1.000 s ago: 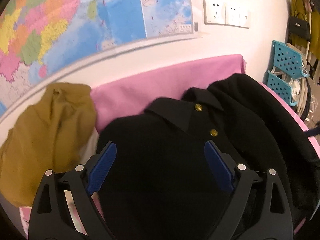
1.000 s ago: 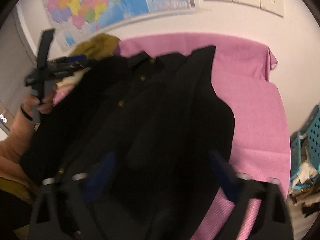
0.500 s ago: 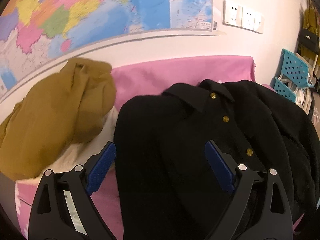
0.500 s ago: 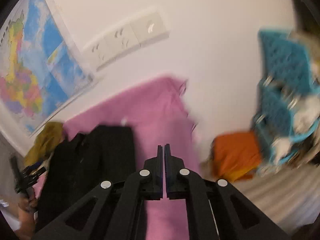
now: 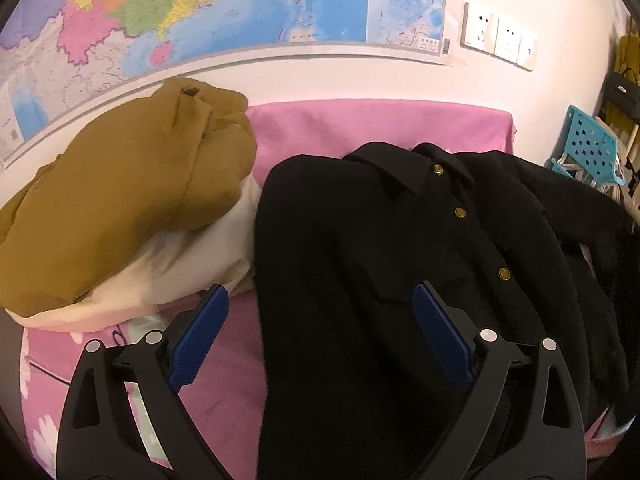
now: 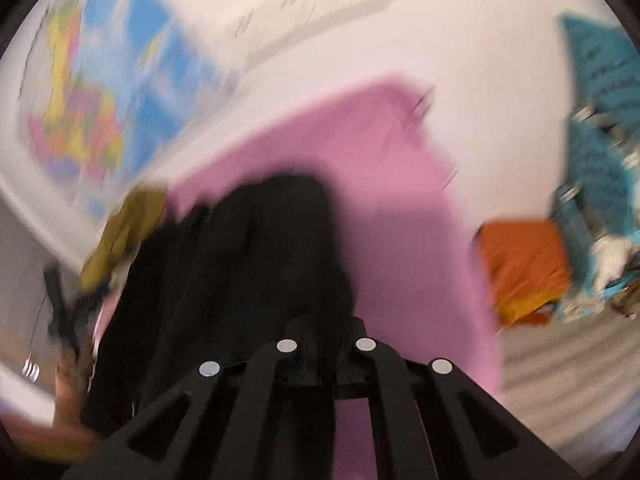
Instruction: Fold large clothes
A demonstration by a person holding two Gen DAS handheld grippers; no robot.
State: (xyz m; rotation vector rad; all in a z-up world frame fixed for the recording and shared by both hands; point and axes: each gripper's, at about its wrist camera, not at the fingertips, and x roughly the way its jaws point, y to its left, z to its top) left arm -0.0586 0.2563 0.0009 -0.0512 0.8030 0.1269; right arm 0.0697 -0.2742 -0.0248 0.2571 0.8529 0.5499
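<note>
A black coat [image 5: 400, 264] with gold buttons lies front up on the pink-covered surface [image 5: 360, 124], collar toward the wall. My left gripper [image 5: 320, 320] is open and empty, hovering above the coat's near left part. In the blurred right wrist view, my right gripper [image 6: 326, 344] is shut on the black coat [image 6: 248, 264], whose fabric runs from between the closed fingers out over the pink cover [image 6: 400, 216]. The left gripper [image 6: 60, 312] shows at the far left there.
A mustard garment [image 5: 120, 200] lies heaped on a cream one [image 5: 180, 272] to the coat's left. A wall map [image 5: 200, 12] and sockets [image 5: 496, 40] are behind. Turquoise baskets [image 5: 588, 148] stand right. An orange cloth [image 6: 524, 268] lies on the floor.
My right gripper has closed and now grips the coat's edge, moving fast. My left gripper has drawn back to the left, bringing the mustard heap more into view.
</note>
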